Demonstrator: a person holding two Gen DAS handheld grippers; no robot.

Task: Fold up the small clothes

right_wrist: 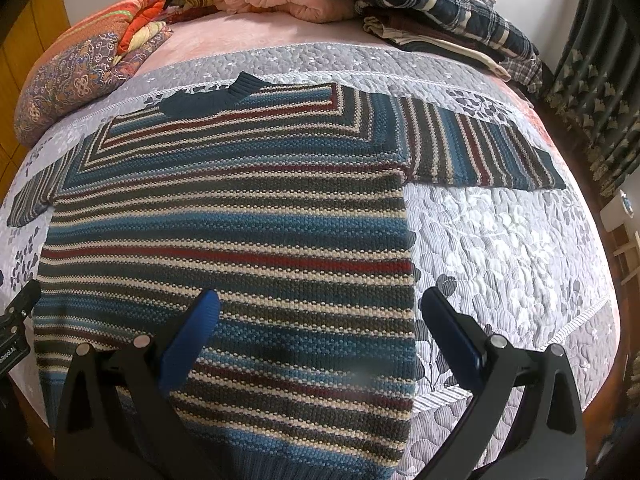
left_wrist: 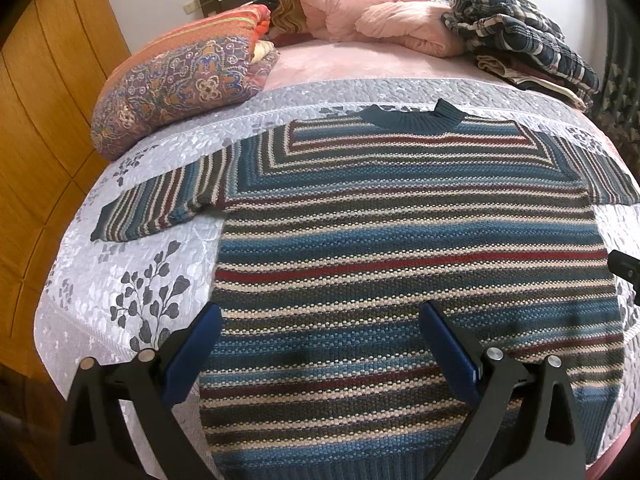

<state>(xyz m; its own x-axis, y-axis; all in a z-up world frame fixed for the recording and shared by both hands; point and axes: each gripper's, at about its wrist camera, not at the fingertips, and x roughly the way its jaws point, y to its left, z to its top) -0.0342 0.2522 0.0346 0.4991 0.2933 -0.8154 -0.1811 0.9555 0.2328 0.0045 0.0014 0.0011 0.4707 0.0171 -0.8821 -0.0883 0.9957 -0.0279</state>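
A: What is the surface, and what room is it in?

B: A bed point(left_wrist: 248, 104) in a bedroom, covered by a pale grey quilted bedspread point(left_wrist: 132, 280) with dark leaf prints. A wooden wardrobe point(left_wrist: 44, 128) stands along its left side and dark patterned curtains point(right_wrist: 592, 96) hang on the right.

A: And at the head end?

B: A pink duvet point(left_wrist: 380, 12) bunched in the middle, a folded paisley quilt point(left_wrist: 180, 80) to the left, a heap of plaid clothes point(left_wrist: 520, 36) to the right, all well apart from the garment.

A: Where is the garment?

B: The striped sweater point(left_wrist: 400, 248) lies flat, spread out, collar point(left_wrist: 408, 118) toward the pillows, hem near the bed's front edge. Both sleeves are stretched sideways; the left sleeve point(left_wrist: 160, 208) reaches near the bed's left edge, the right sleeve point(right_wrist: 480, 148) lies across open bedspread.

A: Any free space?

B: Bare bedspread on both sides of the body, wider on the right.

A: The grippers?

B: The left gripper point(left_wrist: 320, 344) hovers over the sweater's lower left part, jaws spread wide, holding nothing. The right gripper point(right_wrist: 320, 332) is likewise wide apart and empty, straddling the sweater's right side edge, one finger over knit, the other over bedspread
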